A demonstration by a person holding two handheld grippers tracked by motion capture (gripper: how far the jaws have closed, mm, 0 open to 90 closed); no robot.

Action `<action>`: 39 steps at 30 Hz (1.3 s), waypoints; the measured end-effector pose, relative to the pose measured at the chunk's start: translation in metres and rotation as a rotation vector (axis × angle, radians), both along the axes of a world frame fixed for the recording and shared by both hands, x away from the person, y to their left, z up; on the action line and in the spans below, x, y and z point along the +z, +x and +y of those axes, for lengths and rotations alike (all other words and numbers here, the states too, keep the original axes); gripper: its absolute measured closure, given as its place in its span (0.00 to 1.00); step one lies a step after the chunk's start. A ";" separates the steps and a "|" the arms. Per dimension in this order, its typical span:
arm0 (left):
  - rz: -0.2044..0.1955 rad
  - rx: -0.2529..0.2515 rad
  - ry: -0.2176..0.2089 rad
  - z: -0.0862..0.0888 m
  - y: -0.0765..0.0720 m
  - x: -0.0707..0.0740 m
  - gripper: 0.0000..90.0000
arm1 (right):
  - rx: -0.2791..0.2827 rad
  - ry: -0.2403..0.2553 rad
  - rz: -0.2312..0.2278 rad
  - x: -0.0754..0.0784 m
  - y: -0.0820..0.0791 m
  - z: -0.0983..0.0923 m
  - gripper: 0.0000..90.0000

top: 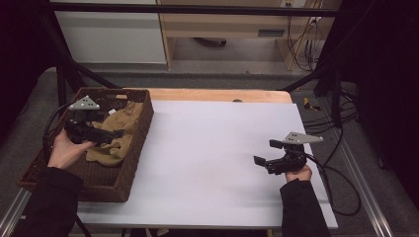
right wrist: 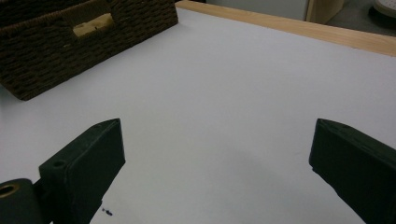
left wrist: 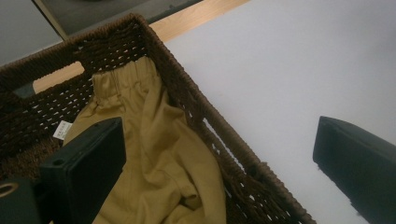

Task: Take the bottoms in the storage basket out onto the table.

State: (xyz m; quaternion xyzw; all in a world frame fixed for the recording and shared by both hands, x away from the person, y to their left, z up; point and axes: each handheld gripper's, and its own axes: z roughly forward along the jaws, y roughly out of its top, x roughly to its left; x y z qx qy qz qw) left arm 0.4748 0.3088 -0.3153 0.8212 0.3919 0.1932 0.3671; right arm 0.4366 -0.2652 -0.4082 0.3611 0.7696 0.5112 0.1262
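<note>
A dark brown wicker basket point(top: 132, 148) stands on the left side of the table. A crumpled tan garment point(top: 116, 133) with an elastic waistband and a small white label point(left wrist: 61, 129) lies inside it. My left gripper point(top: 111, 134) hovers over the basket, above the garment point(left wrist: 159, 158), open and holding nothing. In the left gripper view, one jaw of the left gripper point(left wrist: 217, 135) is over the cloth and the other is past the basket's wall point(left wrist: 210, 126), over the white sheet. My right gripper point(top: 267, 152) is open and empty just above the sheet at the right, far from the basket point(right wrist: 70, 42).
A white sheet point(top: 207, 158) covers most of the wooden table point(top: 217, 95). Black frame bars and cables stand around the table at the back and right. A cable point(top: 341, 192) trails from the right gripper across the table's right edge.
</note>
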 end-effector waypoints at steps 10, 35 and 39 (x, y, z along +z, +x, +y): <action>0.026 0.018 0.023 -0.001 0.014 -0.008 0.02 | 0.000 -0.005 0.002 0.000 0.000 0.000 0.04; 0.097 0.107 0.054 0.011 0.040 -0.033 0.02 | 0.003 -0.012 0.002 -0.001 0.001 0.001 0.04; 0.097 0.113 0.042 0.012 0.044 -0.038 0.02 | 0.002 -0.010 0.003 -0.001 0.000 0.001 0.04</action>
